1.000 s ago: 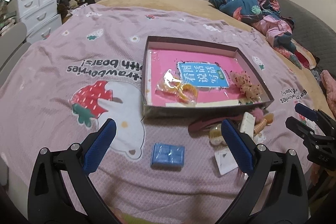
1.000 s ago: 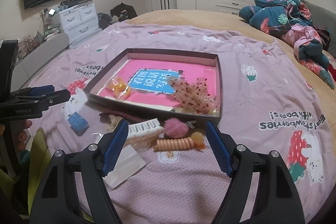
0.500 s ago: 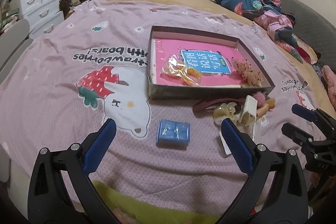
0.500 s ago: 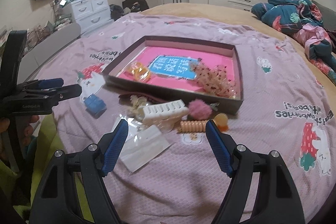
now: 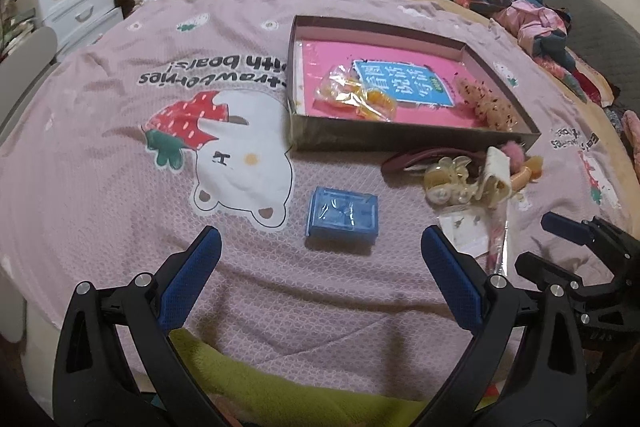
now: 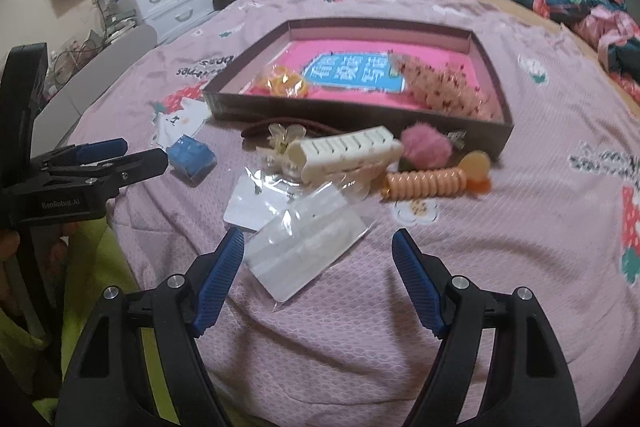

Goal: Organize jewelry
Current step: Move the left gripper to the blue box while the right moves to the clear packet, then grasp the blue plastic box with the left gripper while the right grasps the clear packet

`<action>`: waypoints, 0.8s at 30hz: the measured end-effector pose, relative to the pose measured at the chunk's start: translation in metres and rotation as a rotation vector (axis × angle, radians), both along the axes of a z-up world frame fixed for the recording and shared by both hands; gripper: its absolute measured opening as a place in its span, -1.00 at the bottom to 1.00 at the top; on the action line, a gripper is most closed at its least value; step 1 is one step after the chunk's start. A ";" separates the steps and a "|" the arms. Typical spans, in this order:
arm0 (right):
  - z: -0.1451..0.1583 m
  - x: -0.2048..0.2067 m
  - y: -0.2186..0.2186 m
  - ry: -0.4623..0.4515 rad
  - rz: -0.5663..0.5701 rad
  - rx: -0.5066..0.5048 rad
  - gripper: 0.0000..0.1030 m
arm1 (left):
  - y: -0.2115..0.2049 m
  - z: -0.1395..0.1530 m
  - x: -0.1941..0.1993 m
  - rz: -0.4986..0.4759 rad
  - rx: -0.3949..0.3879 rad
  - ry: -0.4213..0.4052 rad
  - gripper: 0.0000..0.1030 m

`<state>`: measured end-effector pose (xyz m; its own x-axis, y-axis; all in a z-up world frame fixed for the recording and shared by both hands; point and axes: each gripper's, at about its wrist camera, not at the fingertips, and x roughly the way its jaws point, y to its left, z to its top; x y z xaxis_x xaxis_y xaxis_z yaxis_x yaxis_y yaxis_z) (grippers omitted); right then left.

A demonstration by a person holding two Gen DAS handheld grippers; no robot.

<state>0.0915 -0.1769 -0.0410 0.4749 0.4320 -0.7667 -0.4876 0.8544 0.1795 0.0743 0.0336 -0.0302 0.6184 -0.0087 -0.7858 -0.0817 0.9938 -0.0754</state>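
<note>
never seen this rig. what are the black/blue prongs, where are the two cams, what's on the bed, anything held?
No robot here: a person holds a two-finger claw in each hand, each with a fisheye camera looking along its fingers. The left view shows the left claw open over a small blue box, with the right claw at its right edge. The right view shows the right claw open over clear plastic packets.

On the pink bedspread sits a shallow cardboard tray already holding some bagged orange pieces. In front of it lie a white hair claw clip, a pink pompom and a peach spiral hair tie. Neither claw holds anything.
</note>
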 end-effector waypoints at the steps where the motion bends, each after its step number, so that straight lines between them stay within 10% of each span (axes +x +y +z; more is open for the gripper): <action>1: -0.001 0.001 0.001 0.007 -0.002 0.004 0.46 | 0.001 -0.002 0.001 0.001 -0.003 0.002 0.82; 24: -0.023 0.010 0.017 0.073 -0.048 0.011 0.32 | -0.003 -0.027 0.031 -0.029 -0.085 0.057 0.68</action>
